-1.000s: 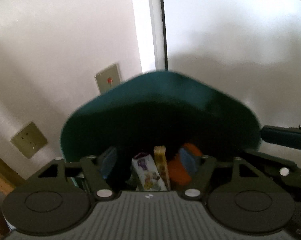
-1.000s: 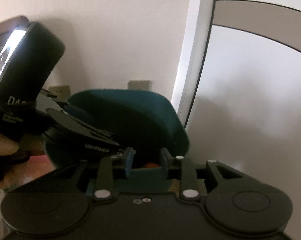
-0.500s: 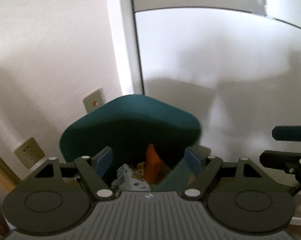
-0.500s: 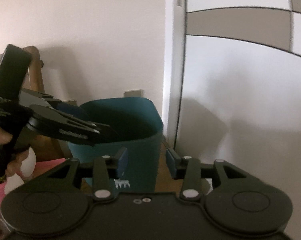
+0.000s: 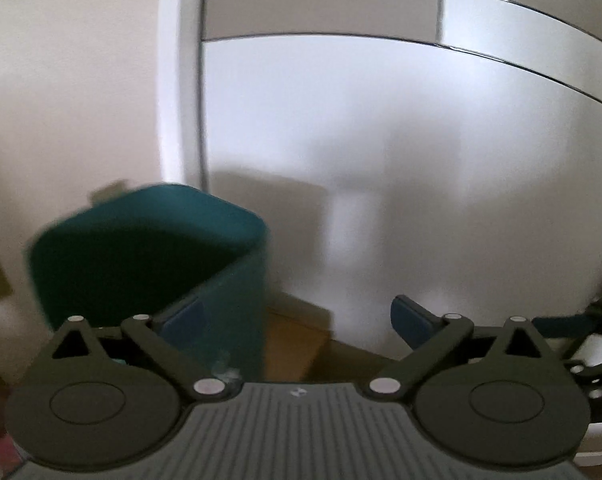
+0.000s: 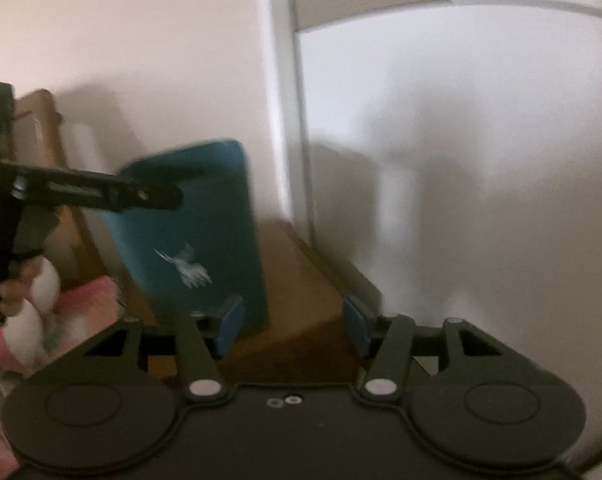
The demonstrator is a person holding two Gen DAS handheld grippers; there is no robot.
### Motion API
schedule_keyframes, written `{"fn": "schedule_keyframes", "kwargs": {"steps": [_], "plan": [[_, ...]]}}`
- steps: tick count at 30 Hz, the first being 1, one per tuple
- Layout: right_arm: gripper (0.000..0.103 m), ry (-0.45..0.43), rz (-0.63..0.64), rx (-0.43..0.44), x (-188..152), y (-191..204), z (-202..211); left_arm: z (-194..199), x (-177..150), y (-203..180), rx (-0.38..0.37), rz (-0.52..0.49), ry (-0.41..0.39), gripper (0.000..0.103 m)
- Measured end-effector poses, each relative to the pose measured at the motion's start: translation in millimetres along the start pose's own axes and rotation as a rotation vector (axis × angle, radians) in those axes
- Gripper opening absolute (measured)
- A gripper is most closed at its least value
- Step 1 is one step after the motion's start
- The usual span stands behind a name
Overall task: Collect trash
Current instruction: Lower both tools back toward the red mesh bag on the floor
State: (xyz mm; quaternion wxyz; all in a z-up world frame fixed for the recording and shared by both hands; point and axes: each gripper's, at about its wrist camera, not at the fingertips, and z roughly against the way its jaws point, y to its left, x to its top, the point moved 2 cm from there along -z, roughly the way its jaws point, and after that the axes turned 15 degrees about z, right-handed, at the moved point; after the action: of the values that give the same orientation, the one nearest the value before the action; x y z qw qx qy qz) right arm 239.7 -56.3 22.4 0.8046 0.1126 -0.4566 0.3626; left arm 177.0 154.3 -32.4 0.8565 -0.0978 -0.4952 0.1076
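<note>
A teal trash bin (image 5: 149,256) stands on the wooden floor by the wall, left of centre in the left wrist view; its inside looks dark and no trash shows. My left gripper (image 5: 297,318) hangs to the right of the bin, jaws opening wide with nothing between them. In the right wrist view the same bin (image 6: 205,232), with a white bird print, stands ahead on the left. My right gripper (image 6: 293,324) is in front of it over the floor, jaws opening and empty. The left gripper (image 6: 101,194) reaches in from the left, in front of the bin's top.
A white wardrobe door (image 5: 401,160) with a grey band fills the right side. A wooden floor strip (image 6: 297,280) runs between bin and door. A wooden frame (image 6: 41,128) leans on the wall at left, with a hand (image 6: 17,284) and pink cloth (image 6: 89,304) below.
Both grippers have pulled back and swung right from over the bin, so its trash is out of sight. Both pairs of jaws have spread wider. The bin now sits to the left.
</note>
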Motion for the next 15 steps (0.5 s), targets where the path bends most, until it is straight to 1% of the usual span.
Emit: {"fn": "schedule_keyframes", "kwargs": {"steps": [5,6,9,11,14,15], "plan": [[0.055,0.058,-0.033,-0.044,-57.8,-26.7,-10.8,-33.4,-34.4,-15.9,-0.087,0.037,0.020,0.103],[0.055,0.071,-0.043,-0.052,-70.0,-31.3,-14.0,-43.5,-42.0,-19.2,-0.099,0.043,0.037,0.103],[0.055,0.127,-0.072,-0.077,-109.5,-46.5,-31.0,-80.0,-67.5,-30.4,-0.123,0.053,0.107,0.103],[0.055,0.164,-0.089,-0.085,-138.2,-54.1,-39.5,-107.0,-85.3,-35.9,-0.133,0.055,0.173,0.103],[0.056,0.224,-0.117,-0.100,-179.4,-66.7,-60.4,-146.2,-119.9,-40.6,-0.154,0.071,0.260,0.103],[0.055,0.246,-0.139,-0.103,-194.9,-71.9,-69.2,-160.1,-133.8,-42.1,-0.149,0.071,0.285,0.103]]}}
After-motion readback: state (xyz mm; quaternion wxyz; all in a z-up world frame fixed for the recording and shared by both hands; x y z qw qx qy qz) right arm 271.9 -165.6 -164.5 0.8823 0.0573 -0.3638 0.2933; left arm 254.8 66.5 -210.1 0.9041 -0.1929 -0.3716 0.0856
